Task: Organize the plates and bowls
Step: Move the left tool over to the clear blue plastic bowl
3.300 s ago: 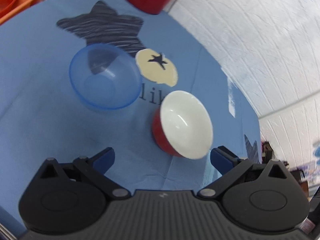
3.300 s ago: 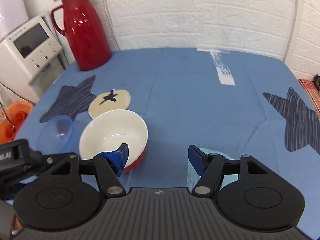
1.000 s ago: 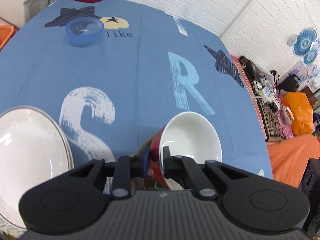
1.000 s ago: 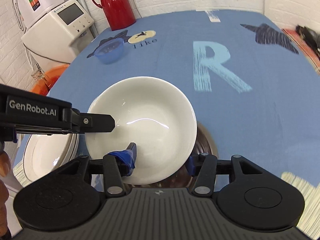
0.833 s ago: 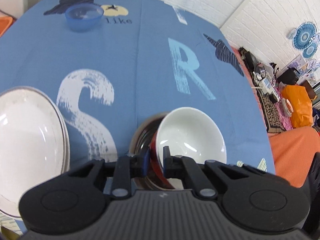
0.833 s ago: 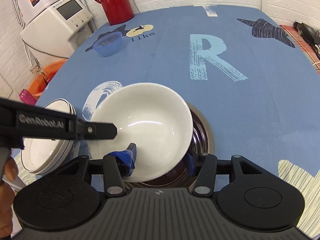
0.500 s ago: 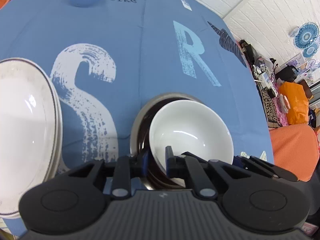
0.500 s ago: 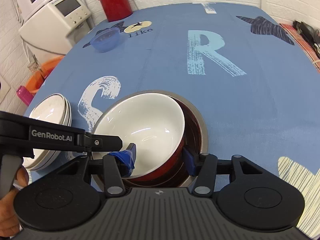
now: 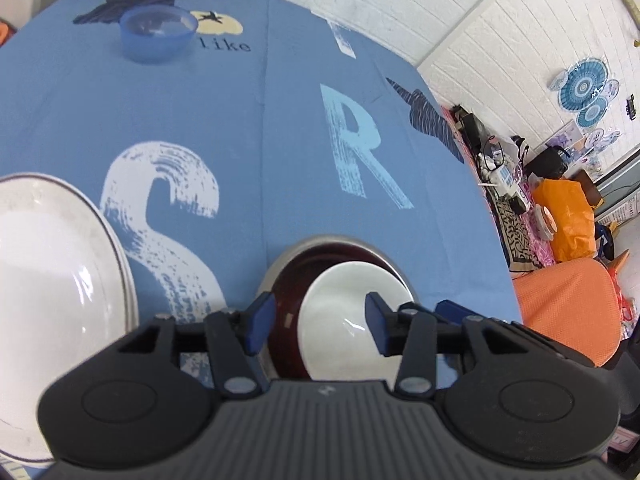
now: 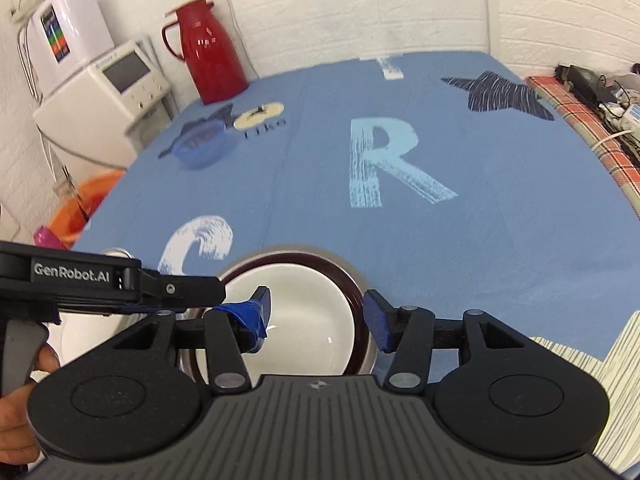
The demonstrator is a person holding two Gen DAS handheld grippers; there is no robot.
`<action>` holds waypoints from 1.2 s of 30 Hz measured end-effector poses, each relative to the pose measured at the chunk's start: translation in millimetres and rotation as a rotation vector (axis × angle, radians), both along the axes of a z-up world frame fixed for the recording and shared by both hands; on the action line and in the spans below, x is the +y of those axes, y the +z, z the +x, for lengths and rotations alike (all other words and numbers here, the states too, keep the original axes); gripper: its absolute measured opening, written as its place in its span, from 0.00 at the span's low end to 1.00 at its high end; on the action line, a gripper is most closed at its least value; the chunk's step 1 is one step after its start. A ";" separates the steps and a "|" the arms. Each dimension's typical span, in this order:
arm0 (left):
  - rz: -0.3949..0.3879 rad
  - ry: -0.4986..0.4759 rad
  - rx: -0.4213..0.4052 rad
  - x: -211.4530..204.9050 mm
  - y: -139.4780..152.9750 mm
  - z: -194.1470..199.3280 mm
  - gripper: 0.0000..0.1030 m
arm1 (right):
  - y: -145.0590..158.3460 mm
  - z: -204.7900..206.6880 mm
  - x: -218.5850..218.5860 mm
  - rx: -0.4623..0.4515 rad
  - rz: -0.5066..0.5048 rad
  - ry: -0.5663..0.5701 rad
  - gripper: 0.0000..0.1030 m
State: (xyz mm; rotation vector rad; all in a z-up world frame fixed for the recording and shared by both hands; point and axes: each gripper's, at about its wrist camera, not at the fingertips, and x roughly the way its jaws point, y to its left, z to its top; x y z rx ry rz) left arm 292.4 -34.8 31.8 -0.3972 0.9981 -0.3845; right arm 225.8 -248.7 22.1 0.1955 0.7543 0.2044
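Left wrist view: left gripper [image 9: 318,326] hovering low over near edge of table [image 9: 248,128], jaws spread wide, gripping nothing. White bowl [image 9: 346,322] sitting nested in steel bowl [image 9: 332,242] beneath. White plates [image 9: 52,284] lying at near-left edge. Blue bowl [image 9: 158,34] standing at far-left corner.

Right wrist view: right gripper [image 10: 318,314] pointing across table [image 10: 460,240], jaws gaping, empty, straddling white bowl [image 10: 304,320]. Red thermos [image 10: 210,52] standing at far-left corner against brick wall [image 10: 360,4].

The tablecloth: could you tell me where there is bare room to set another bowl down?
Bare cloth lies around the letter R, between the blue bowl and the nested bowls. The near-left is crowded: white plates, nested bowls, and both claws, left and right.
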 end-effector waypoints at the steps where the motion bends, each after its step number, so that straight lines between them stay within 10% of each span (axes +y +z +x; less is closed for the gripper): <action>1: 0.007 0.000 -0.008 0.9 0.8 -1.4 0.45 | 0.1 -4.1 0.5 -0.017 0.018 0.000 0.36; 18: 0.063 0.030 -0.091 38.0 16.9 7.0 0.55 | 1.2 -26.0 -7.9 0.056 0.309 -0.141 0.40; 36: 0.111 0.274 -0.141 169.2 33.6 106.0 0.59 | 19.0 102.1 44.7 0.116 0.166 0.043 0.41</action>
